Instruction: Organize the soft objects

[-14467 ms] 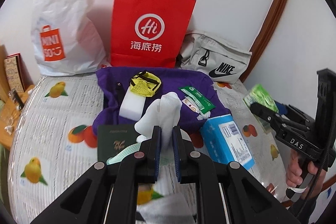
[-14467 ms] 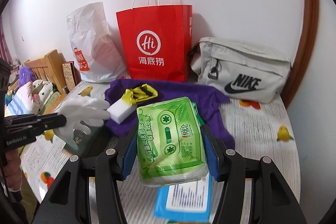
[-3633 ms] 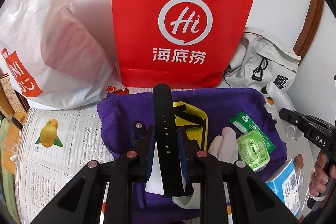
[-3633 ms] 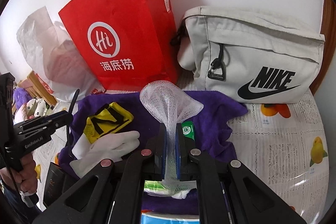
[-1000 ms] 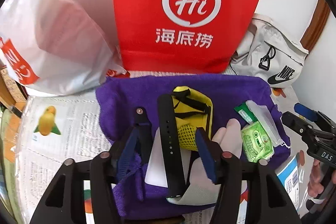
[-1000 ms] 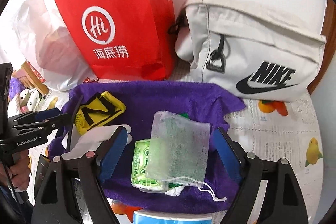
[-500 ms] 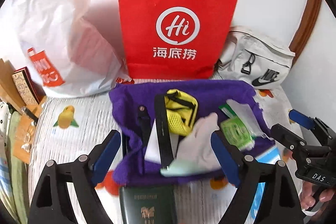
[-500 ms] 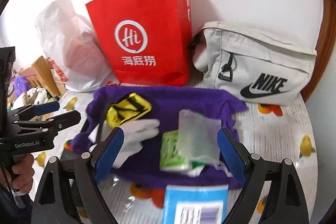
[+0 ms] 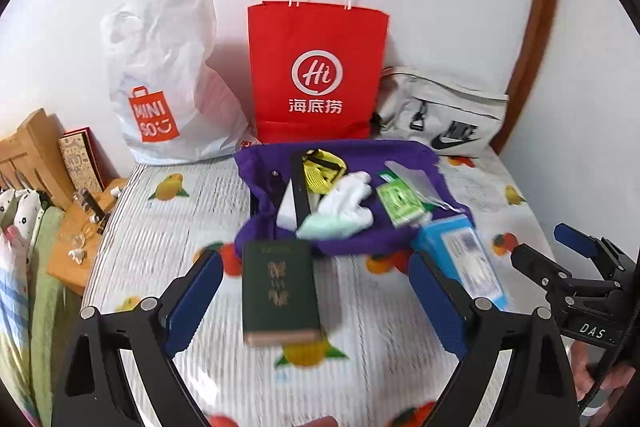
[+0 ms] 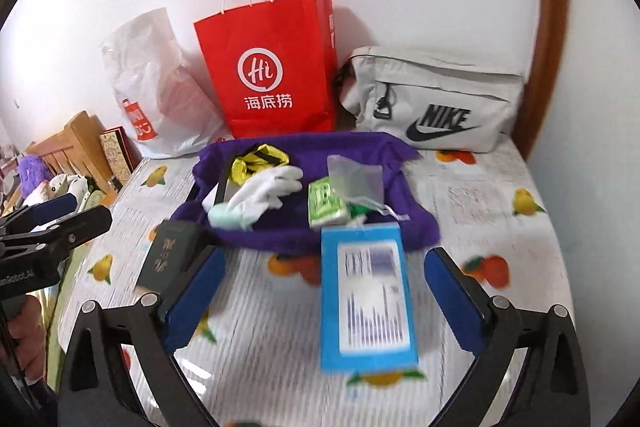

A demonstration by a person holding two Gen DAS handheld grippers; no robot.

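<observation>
A purple towel (image 9: 404,155) (image 10: 304,231) lies on the table and carries a white glove (image 9: 344,207) (image 10: 268,191), a yellow mesh pouch (image 9: 320,173) (image 10: 260,157), a black strap (image 9: 299,191), a green wipes pack (image 9: 400,205) (image 10: 324,207) and a clear mesh bag (image 10: 354,177). My left gripper (image 9: 316,303) is wide open and empty, above a dark green booklet (image 9: 280,291). My right gripper (image 10: 324,299) is wide open and empty, above a blue box (image 10: 366,299). Each gripper shows in the other's view, the right one (image 9: 560,255) and the left one (image 10: 68,217).
A red paper bag (image 9: 318,75) (image 10: 272,75), a white plastic bag (image 9: 168,79) (image 10: 156,87) and a grey Nike pouch (image 9: 444,119) (image 10: 432,103) stand along the wall behind the towel. A wooden shelf (image 9: 32,151) with small items is at the left. The fruit-print tablecloth (image 9: 180,211) covers the table.
Both grippers let go of the strap and the mesh bag onto the towel, opened wide and drew back toward the table's near side.
</observation>
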